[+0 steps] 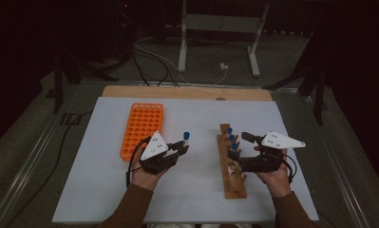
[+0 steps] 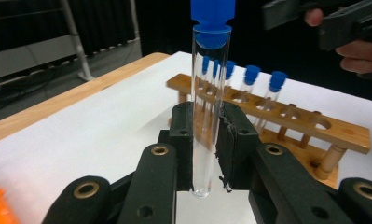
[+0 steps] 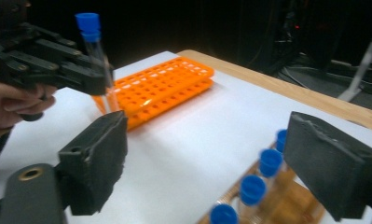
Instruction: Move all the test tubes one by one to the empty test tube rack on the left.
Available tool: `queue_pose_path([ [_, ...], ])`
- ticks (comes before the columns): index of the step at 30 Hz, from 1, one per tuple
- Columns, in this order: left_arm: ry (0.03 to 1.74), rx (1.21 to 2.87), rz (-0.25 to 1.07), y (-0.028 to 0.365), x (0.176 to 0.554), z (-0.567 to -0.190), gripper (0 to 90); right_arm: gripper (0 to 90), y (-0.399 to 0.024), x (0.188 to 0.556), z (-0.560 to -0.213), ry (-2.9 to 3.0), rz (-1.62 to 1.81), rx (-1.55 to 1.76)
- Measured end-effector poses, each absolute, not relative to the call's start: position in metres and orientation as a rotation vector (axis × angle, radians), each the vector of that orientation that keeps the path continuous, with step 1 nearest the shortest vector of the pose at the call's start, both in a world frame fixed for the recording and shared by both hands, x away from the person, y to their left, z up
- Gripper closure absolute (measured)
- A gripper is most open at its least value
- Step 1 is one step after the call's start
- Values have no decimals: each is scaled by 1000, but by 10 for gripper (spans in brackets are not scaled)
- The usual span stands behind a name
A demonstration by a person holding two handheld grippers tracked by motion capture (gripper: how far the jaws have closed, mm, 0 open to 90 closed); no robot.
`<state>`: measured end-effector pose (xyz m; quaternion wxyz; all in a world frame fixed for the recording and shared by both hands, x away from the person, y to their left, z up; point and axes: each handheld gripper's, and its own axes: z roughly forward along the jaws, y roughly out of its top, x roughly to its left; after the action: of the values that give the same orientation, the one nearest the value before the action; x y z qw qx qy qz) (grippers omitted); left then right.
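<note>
1. Dim room, cables and a metal stand on the floor at the back; the work sits on a white table top (image 1: 106, 190) with a wooden edge at the far side.
2. Landmark is the wooden rack (image 1: 232, 164). The test tube (image 2: 208, 112) with its blue cap (image 2: 213, 11) stands upright in the left gripper (image 1: 181, 148), off to the left of the wooden rack, between it and the orange rack (image 1: 142, 129).
3. Left jaws are clamped on the tube's lower half — the glass bottom pokes out just below the pads.
4. The right gripper (image 1: 240, 145) hangs over the far end of the wooden rack, jaws spread wide with nothing between them.
5. Handling guess: the tube looks light, stiff, slick and breakable — thin clear glass, I'd say. A firm but gentle pinch on the mid-body seems right, not on the cap, which could pop off.
6. Containers: the wooden rack holds several blue-capped tubes (image 3: 260, 175) at its far end, with the nearer holes open. The orange rack's holes all look vacant as far as I can tell.
</note>
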<state>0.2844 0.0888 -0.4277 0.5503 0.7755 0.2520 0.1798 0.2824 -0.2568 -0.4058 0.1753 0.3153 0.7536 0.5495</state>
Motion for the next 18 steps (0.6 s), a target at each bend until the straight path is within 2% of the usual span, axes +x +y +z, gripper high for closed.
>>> queue_pose_path([
  [3, 622, 1823, 444, 99, 283, -429, 783, 90, -261, 282, -407, 2117, 1554, 914],
  [5, 636, 1810, 460, 107, 282, -430, 783, 38, -264, 281, -410, 2106, 1528, 941],
  [18, 787, 1711, 559, 150, 285, -441, 783, 18, -277, 277, -421, 2049, 1532, 1008],
])
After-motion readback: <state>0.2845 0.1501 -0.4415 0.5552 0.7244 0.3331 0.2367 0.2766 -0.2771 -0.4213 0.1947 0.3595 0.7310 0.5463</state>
